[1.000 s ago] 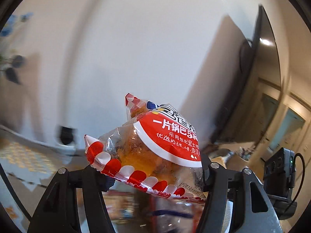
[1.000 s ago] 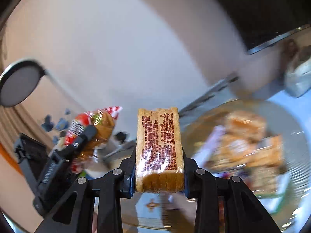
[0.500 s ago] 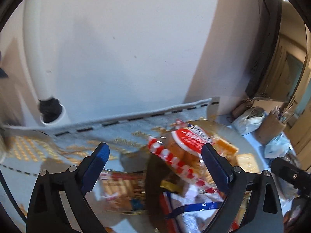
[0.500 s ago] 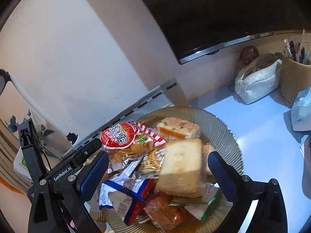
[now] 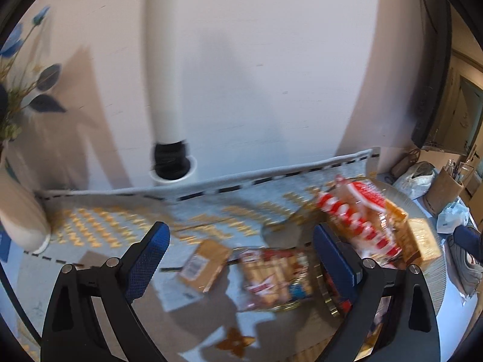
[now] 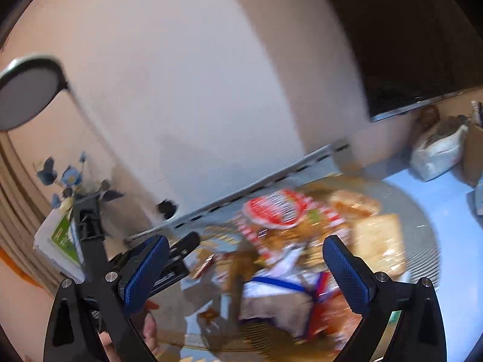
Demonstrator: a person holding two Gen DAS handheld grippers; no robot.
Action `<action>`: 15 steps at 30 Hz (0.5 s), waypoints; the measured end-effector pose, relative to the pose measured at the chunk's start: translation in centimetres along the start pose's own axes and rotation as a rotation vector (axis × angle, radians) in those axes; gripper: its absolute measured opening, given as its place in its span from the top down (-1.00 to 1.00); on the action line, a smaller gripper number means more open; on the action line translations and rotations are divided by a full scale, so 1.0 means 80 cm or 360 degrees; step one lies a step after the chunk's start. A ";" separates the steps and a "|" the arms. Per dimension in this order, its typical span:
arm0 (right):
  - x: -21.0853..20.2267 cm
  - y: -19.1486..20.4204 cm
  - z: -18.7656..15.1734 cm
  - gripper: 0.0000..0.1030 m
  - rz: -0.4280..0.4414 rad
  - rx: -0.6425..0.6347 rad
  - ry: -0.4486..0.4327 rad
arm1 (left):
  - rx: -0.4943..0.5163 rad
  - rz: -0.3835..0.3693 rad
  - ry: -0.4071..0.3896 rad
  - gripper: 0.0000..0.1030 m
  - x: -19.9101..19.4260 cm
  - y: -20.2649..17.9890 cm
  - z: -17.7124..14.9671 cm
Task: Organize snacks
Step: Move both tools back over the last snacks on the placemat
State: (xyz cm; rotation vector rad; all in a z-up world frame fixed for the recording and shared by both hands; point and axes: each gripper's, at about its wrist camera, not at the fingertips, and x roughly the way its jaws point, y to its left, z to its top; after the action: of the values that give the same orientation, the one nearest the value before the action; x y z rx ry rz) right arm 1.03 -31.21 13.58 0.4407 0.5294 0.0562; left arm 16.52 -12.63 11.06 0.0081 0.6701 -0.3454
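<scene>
My left gripper (image 5: 241, 256) is open over the patterned mat, with nothing pressed between its blue pads. Beyond its gap lie a small brown packet (image 5: 205, 265) and a blurred wafer-stick bag (image 5: 274, 277). To their right, the red-and-white rice-crust bag (image 5: 356, 211) rests on the heap in the ribbed glass plate (image 5: 437, 280). My right gripper (image 6: 246, 271) is open too, hovering above the same plate (image 6: 422, 241). The red-and-white bag (image 6: 274, 211) and the wrapped toast slice (image 6: 377, 241) lie on the pile. One of the left gripper's fingers (image 6: 184, 246) shows at the left.
A white pole in a black base (image 5: 169, 163) stands by the wall behind the mat. A vase of blue flowers (image 5: 21, 220) is at far left. A white pouch (image 6: 434, 154), a pen holder (image 5: 443, 193) and a dark screen (image 6: 407, 45) sit right.
Both grippers opened. The left let go of the red-and-white bag and the right let go of the toast packet; both now lie on the plate. Both views swung downward and left.
</scene>
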 end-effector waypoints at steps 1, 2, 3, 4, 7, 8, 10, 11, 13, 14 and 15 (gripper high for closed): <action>0.005 0.009 -0.005 -0.98 0.0013 -0.0012 0.0014 | -0.0003 0.0009 0.0000 -0.86 -0.001 0.006 -0.002; 0.010 0.018 -0.010 -0.98 0.0021 -0.0023 0.0028 | -0.0006 0.0021 0.0001 -0.86 -0.002 0.014 -0.005; 0.016 0.027 -0.016 -0.98 0.0031 -0.0037 0.0046 | -0.0007 0.0032 0.0003 -0.86 -0.003 0.021 -0.007; 0.023 0.037 -0.023 -0.98 0.0045 -0.0050 0.0066 | -0.0009 0.0051 0.0008 -0.86 -0.003 0.029 -0.009; 0.042 0.060 -0.043 -0.98 0.0080 -0.0075 0.0121 | -0.0021 0.0105 0.0035 -0.86 -0.002 0.052 -0.016; 0.047 0.065 -0.049 -0.98 0.0088 -0.0084 0.0135 | -0.0030 0.0117 0.0049 -0.86 0.000 0.059 -0.018; 0.060 0.080 -0.063 -0.98 0.0108 -0.0107 0.0173 | -0.0053 0.0121 0.0083 -0.86 0.004 0.076 -0.025; 0.066 0.085 -0.072 -0.98 0.0118 -0.0109 0.0197 | -0.0063 0.0114 0.0099 -0.86 0.005 0.082 -0.028; 0.078 0.093 -0.087 -0.98 0.0146 -0.0102 0.0238 | -0.0083 0.0111 0.0132 -0.86 0.010 0.095 -0.035; 0.083 0.095 -0.094 -0.98 0.0152 -0.0102 0.0251 | -0.0089 0.0115 0.0143 -0.86 0.013 0.100 -0.037; 0.091 0.098 -0.105 -0.98 0.0139 -0.0104 0.0263 | -0.0097 0.0118 0.0156 -0.86 0.016 0.104 -0.040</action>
State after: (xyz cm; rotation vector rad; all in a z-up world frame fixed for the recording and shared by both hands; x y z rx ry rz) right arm 3.56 -19.65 6.95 0.3972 0.6687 0.1949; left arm 18.15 -4.83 6.90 -0.0083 0.7751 -0.2544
